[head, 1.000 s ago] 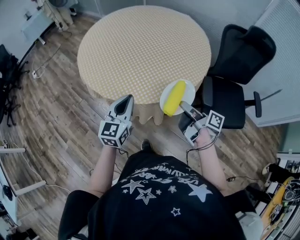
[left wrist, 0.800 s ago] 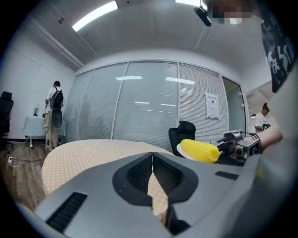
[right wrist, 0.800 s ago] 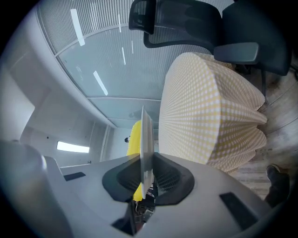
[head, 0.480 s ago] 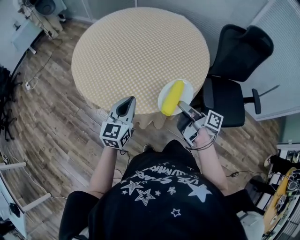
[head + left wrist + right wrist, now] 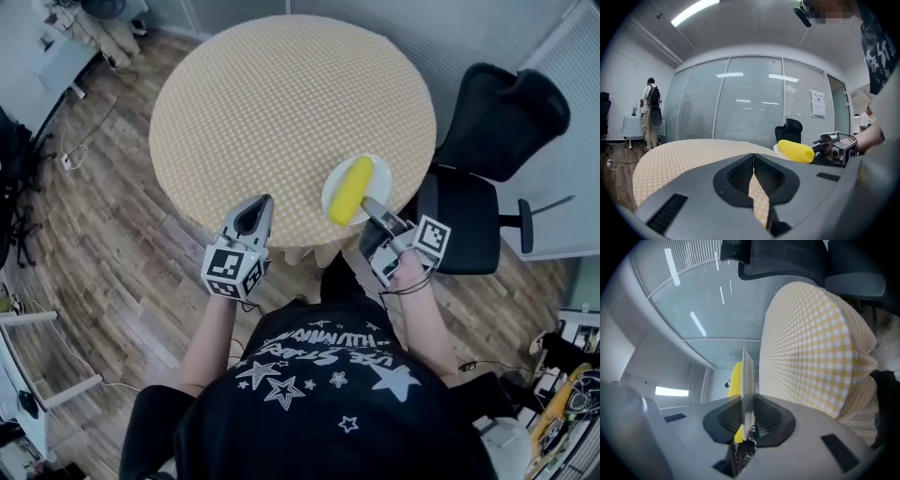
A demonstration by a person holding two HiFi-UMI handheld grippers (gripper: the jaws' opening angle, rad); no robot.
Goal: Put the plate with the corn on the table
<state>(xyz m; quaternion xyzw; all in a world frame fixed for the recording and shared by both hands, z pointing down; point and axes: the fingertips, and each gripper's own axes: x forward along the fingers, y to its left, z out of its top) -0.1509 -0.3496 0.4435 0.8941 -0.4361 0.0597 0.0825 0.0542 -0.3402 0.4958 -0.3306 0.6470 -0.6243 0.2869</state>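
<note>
A white plate (image 5: 379, 172) carrying a yellow corn cob (image 5: 351, 190) is over the near right part of the round table (image 5: 281, 103) with its yellow checked cloth. My right gripper (image 5: 368, 203) is shut on the plate's near rim. In the right gripper view the plate (image 5: 746, 376) stands edge-on between the jaws, with the corn (image 5: 735, 378) behind it. I cannot tell whether the plate rests on the cloth. My left gripper (image 5: 255, 204) is shut and empty at the table's near edge. Its own view shows the corn (image 5: 796, 151) and the right gripper (image 5: 820, 146) off to the right.
A black office chair (image 5: 487, 159) stands just right of the table, close to my right arm. Wooden floor surrounds the table, with cables (image 5: 75, 150) at the left. A person (image 5: 650, 112) stands far off by the glass wall.
The plate with the corn has moved from hanging over the table's edge to further in over the cloth. The left gripper has kept its place by the near edge.
</note>
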